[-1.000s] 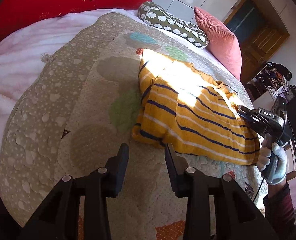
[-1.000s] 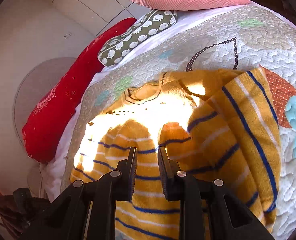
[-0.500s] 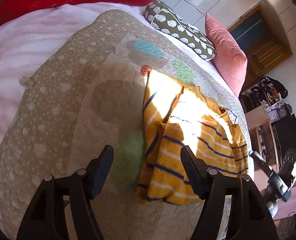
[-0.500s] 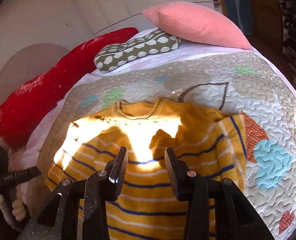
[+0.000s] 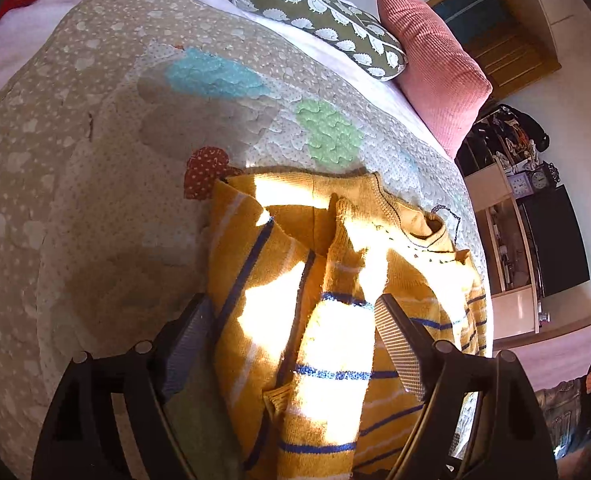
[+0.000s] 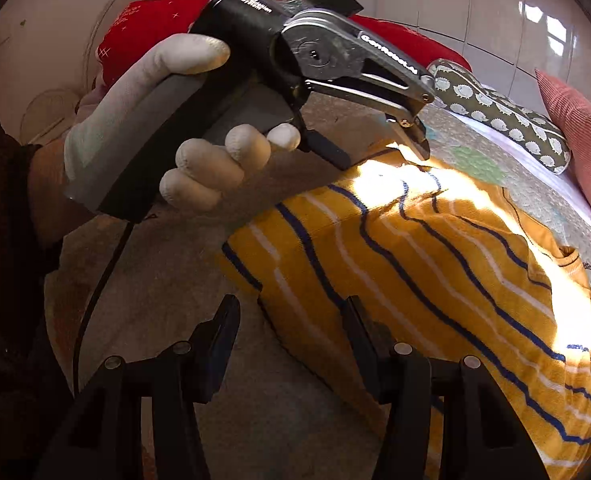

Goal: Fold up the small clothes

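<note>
Both jaws opening, nothing pinched: sweater lies ahead of my left hand-held gripper on the bed quilt; right hand-held gripper should bite both layers at its hem corner.

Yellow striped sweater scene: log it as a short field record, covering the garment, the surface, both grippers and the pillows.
garment: yellow striped sweater, partly folded, sleeves laid over the body
surface: quilted bedspread with coloured patches
left gripper: jaws opening, sweater fabric lies between the fingers, pads not pressing it
right gripper: jaws opening, over the sweater's lower corner, nothing gripped
left hand: white glove, around the left gripper's handle
pillows: green patterned pillow, pink pillow, red pillow
light: sun patch across the sweater
</note>
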The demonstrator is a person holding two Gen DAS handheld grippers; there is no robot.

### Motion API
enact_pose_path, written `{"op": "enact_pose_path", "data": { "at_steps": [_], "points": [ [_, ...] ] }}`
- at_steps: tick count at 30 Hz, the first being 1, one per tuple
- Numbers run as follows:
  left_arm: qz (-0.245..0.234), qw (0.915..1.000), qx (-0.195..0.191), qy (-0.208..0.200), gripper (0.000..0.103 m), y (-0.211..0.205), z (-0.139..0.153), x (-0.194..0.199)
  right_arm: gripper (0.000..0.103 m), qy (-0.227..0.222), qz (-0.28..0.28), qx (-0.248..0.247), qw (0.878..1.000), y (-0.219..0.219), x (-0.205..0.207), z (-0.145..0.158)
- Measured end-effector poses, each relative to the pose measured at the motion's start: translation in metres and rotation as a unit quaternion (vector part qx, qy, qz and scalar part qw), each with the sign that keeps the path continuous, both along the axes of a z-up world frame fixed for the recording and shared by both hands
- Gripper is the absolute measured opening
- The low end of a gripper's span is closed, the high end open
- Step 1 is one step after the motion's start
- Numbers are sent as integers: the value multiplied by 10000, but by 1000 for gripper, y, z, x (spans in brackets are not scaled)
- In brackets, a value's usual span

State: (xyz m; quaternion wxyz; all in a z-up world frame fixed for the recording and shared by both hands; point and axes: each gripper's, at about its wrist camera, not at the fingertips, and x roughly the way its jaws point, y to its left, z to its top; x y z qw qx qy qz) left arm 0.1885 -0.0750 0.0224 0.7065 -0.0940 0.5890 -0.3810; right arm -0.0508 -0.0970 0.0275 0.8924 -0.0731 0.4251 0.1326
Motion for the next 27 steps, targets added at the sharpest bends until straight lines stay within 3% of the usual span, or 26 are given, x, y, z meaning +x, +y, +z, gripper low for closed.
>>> {"op": "enact_pose_path", "data": {
  "at_steps": [3, 4, 5, 6, 7, 8, 10, 18, 21, 23, 27],
  "points": [
    [-231, 9996, 148, -22, 82, -12, -4, 3, 58, -117, 85, -322, 9994, 14, 4, -9],
    [-264, 9995, 165, -35, 70, -14, -4, 3, 58, -189, 105, -452, 9987, 20, 4, -11],
    [-307, 9993, 235, -24, 41, -16, -5, 3, 58, -254, 93, -580, 9980, 23, 5, -12],
    [-334, 9990, 286, 2, 24, -18, -6, 3, 58, -277, 58, -690, 9972, 26, 6, -14],
    [-319, 9991, 271, 60, 16, -17, -6, 3, 50, -294, 19, -744, 9968, 30, 7, -15],
    [-253, 9993, 275, 14, 14, -16, -3, 2, 26, -322, -25, -722, 9969, 30, 7, -14],
    [-197, 9993, 299, -113, 13, -15, 7, -3, 9, -395, -178, -440, 9981, 24, 6, -7],
    [-280, 9978, 173, -574, 13, -59, 74, -40, 8, -1121, -820, 481, 9891, -26, -33, 44],
    [-519, 9957, 148, -753, 13, -98, 98, -64, 8, -1437, -1171, 723, 9800, -58, -61, 63],
    [-748, 9931, 168, -890, 7, -132, 108, -86, 8, -1577, -1456, 892, 9726, -87, -82, 72],
    [-1223, 9875, 245, -960, 6, -206, 106, -127, 8, -1618, -2113, 1252, 9558, -151, -121, 73]
  ]
}}
